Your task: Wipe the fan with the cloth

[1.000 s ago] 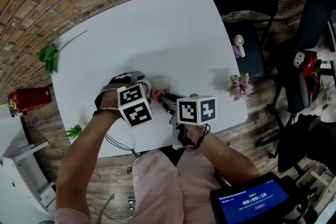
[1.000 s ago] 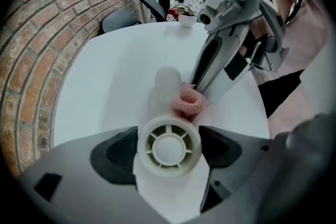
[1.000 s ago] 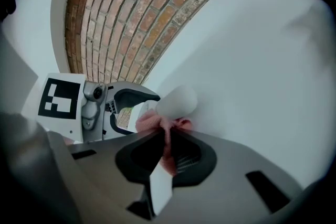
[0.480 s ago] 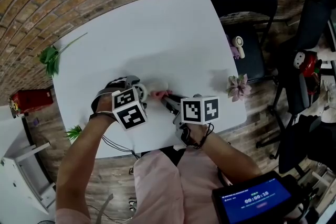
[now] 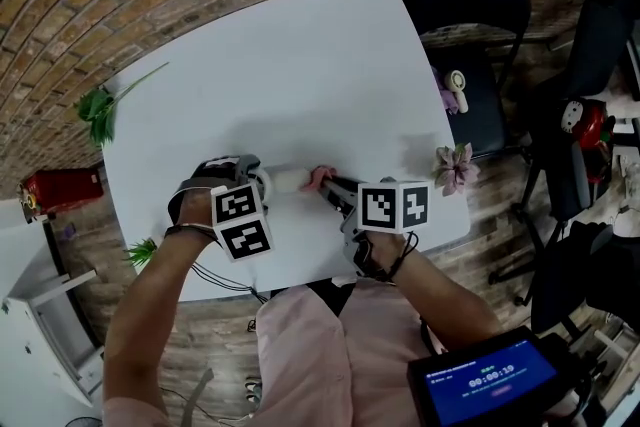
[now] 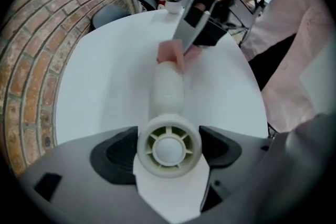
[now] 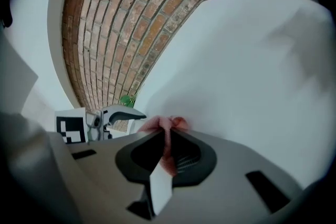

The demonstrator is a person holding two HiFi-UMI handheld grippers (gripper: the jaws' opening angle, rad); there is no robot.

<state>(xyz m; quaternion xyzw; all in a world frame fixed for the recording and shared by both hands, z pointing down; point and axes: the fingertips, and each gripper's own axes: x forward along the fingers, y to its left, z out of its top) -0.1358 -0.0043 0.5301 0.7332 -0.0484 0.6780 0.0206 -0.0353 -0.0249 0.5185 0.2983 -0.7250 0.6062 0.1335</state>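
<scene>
Evidently the fan (image 6: 168, 93) is being steadied so that it can be rubbed. The left gripper (image 6: 168, 153) has its jaws closed against either side of the fan's round grilled head, and the white handle points away from that gripper, low over the white table (image 5: 300, 65); whether it rests on the table I cannot tell. Holding the head leaves the whole handle free for wiping. At the handle's far end from the head is the pink cloth (image 7: 167, 124), pinched flat between the closed jaws of the right gripper (image 7: 165, 150), with a bunched tuft sticking out past the tips. That tuft appears to touch the fan, so the hard jaws need not meet the plastic. The two grippers face each other along the handle's line, which I judge lets the cloth be drawn lengthwise while the head end is braced. The head itself, gripped as it is, is out of the cloth's reach
</scene>
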